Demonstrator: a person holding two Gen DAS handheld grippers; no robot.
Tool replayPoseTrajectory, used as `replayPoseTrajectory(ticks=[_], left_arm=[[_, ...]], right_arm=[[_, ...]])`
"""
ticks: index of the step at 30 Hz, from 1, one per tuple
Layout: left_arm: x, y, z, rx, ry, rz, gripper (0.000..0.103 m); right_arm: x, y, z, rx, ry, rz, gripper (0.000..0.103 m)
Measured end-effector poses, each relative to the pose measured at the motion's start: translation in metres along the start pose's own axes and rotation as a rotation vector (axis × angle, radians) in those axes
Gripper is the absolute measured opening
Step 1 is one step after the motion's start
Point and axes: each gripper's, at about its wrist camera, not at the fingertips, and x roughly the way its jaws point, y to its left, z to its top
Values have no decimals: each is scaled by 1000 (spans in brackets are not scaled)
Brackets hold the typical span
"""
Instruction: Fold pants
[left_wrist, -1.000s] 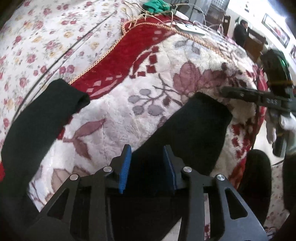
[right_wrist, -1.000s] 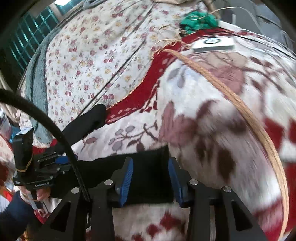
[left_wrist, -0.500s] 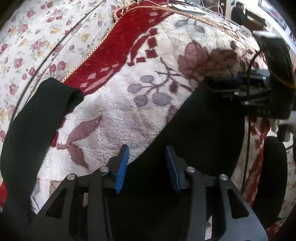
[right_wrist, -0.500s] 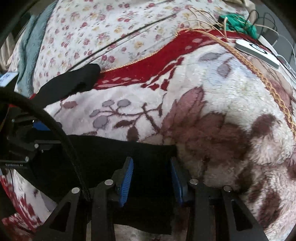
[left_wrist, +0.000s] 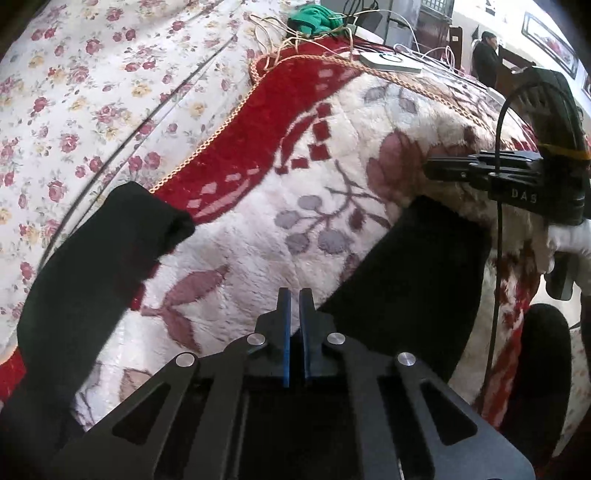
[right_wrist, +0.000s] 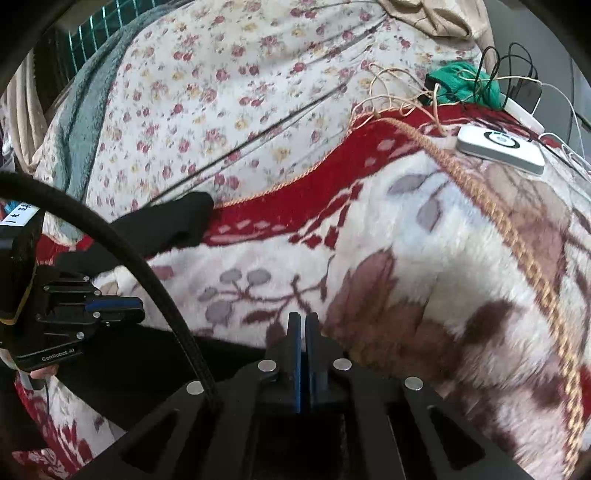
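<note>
Left wrist view shows the left claw (left_wrist: 294, 295) with its blue pads pressed together on the near edge of the black pants (left_wrist: 413, 273); half a second ago the same pads stood apart around that fabric, so the closure is the change to register. Right wrist view shows the same event on the other side: the right claw (right_wrist: 303, 321) is now pinched shut on the pants (right_wrist: 147, 362) where it was spread before. The pants lie on the bed, draped across the fleece blanket (left_wrist: 258, 243) with the red border, one leg end (left_wrist: 147, 221) reaching up to the edge of the floral sheet (left_wrist: 92, 92) and the other leg end (left_wrist: 443, 229) lying just below the right claw's fingers as seen from the left. A white device (right_wrist: 500, 149) and a tangle of cords (right_wrist: 399, 92) sit at the far end of the blanket, well apart from the garment. With both edges gripped, the grasp step appears complete and the fold itself not yet begun. The next move probably calls for lifting both held points together and carrying one leg over the other; uneven lift could drag the fabric across the pile.
</note>
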Motion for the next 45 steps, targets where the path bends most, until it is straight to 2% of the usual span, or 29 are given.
replayPoseTrajectory(ticks=[4, 6, 9, 14, 15, 16, 17, 18, 20, 27, 30, 34, 36, 39, 44, 45], left_arm=[[-3, 1, 1, -35, 20, -28, 4], [-3, 0, -2, -55, 25, -55, 4], [-2, -5, -6, -86, 33, -79, 4], [-1, -10, -18, -119, 71, -52, 5], [-2, -10, -22, -128, 73, -56, 6], [-4, -9, -26, -143, 74, -59, 7], [-8, -7, -33, -169, 71, -61, 14], [-11, -5, -37, -186, 69, -59, 27], [-19, 0, -50, -227, 55, -53, 36], [-58, 27, -105, -411, 8, 2, 36], [-79, 39, -129, -493, -41, -26, 36], [-106, 46, -152, -531, -69, 84, 36], [-117, 54, -164, -577, -86, 76, 36], [-137, 71, -188, -659, -114, 102, 36], [-183, 102, -240, -820, -182, 223, 36], [-193, 109, -252, -859, -201, 250, 39]], right_arm=[[-13, -9, -4, 57, 22, 39, 5], [-20, -11, -13, 72, 49, 31, 7], [-28, -16, -31, 110, 77, 75, 13], [-37, -17, -45, 164, 50, 89, 19], [-38, -17, -46, 181, 45, 97, 23], [-37, -16, -46, 204, 38, 111, 30], [-37, -15, -45, 213, 32, 120, 33], [-36, -11, -45, 219, 24, 135, 37], [-32, -3, -44, 226, 25, 160, 38], [-17, 33, -46, 224, 49, 238, 39], [-10, 48, -47, 206, 68, 258, 40], [-4, 65, -46, 189, 85, 279, 40], [-2, 75, -45, 175, 92, 286, 41], [1, 88, -44, 155, 99, 313, 41], [8, 120, -43, 100, 124, 358, 46], [9, 125, -42, 89, 127, 369, 46]])
